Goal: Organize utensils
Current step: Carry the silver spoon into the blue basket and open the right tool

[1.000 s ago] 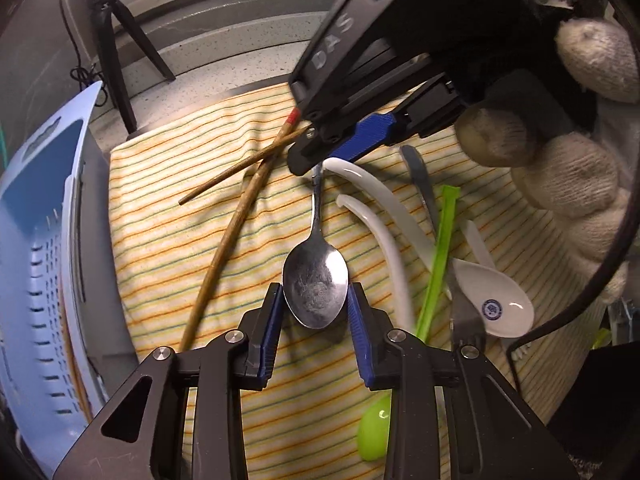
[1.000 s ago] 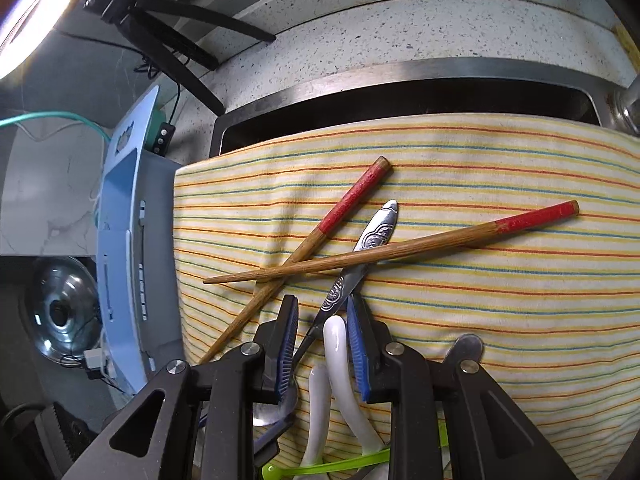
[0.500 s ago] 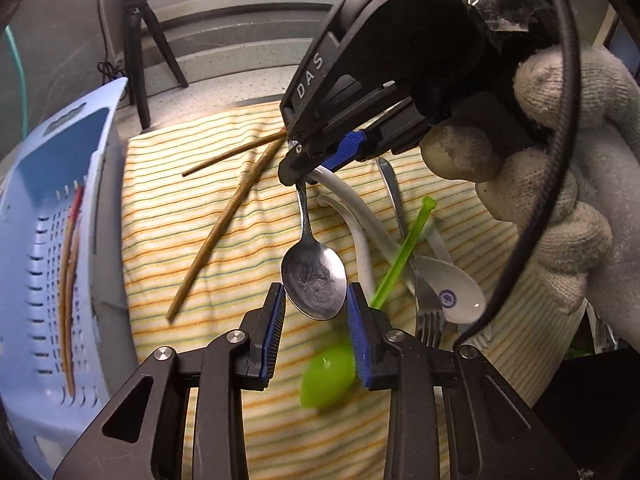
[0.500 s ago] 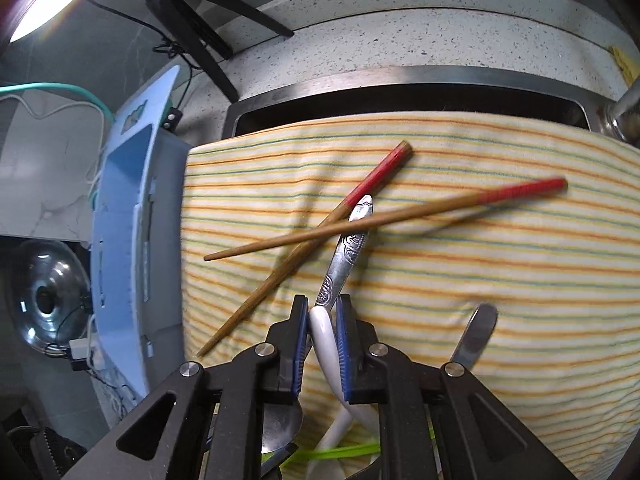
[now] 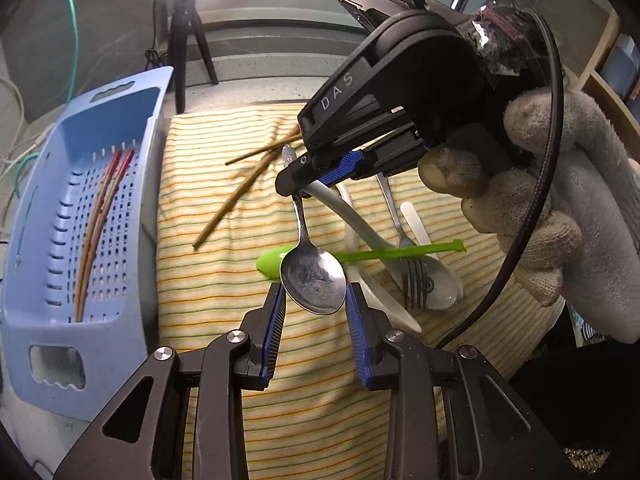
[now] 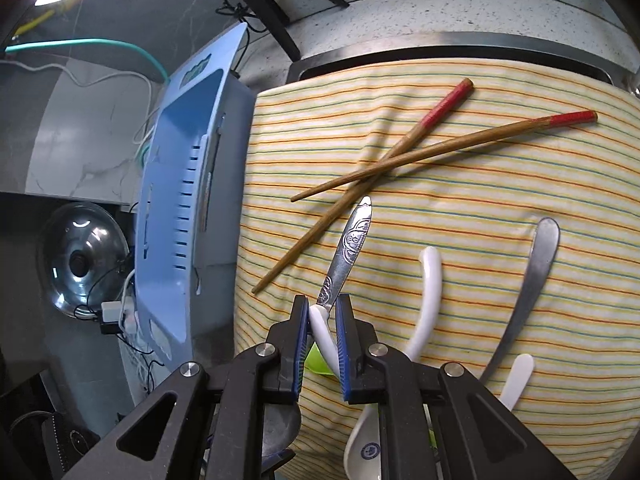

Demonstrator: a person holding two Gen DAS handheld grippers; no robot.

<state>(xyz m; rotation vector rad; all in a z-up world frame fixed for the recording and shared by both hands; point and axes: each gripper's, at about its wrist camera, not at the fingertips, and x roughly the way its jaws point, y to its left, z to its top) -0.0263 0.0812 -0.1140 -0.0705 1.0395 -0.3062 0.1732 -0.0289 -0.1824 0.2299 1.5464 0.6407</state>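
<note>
My right gripper [image 6: 322, 309], also in the left wrist view [image 5: 298, 184], is shut on a metal spoon [image 5: 313, 276] and a white spoon's handle [image 6: 323, 336] together, lifted above the striped cloth [image 5: 208, 280]. The metal spoon's patterned handle [image 6: 349, 244] sticks out past the fingertips. Its bowl hangs between the pads of my left gripper [image 5: 314, 300], which is open around it. Two red-tipped chopsticks [image 6: 404, 156] lie crossed on the cloth. A green spoon [image 5: 360, 256], a fork [image 5: 404, 252] and white spoons [image 5: 436, 276] lie at the right.
A blue slotted basket [image 5: 80, 216] stands left of the cloth with a pair of chopsticks [image 5: 98, 224] inside; it also shows in the right wrist view [image 6: 180, 208]. A tripod [image 5: 184, 40] and the sink edge [image 6: 440, 50] lie behind. A pot lid [image 6: 82, 256] sits lower left.
My right gripper has lifted the metal spoon and white spoon handle up off the cloth. The green spoon swung to lie crosswise. Both cameras rose and more of the basket shows.
</note>
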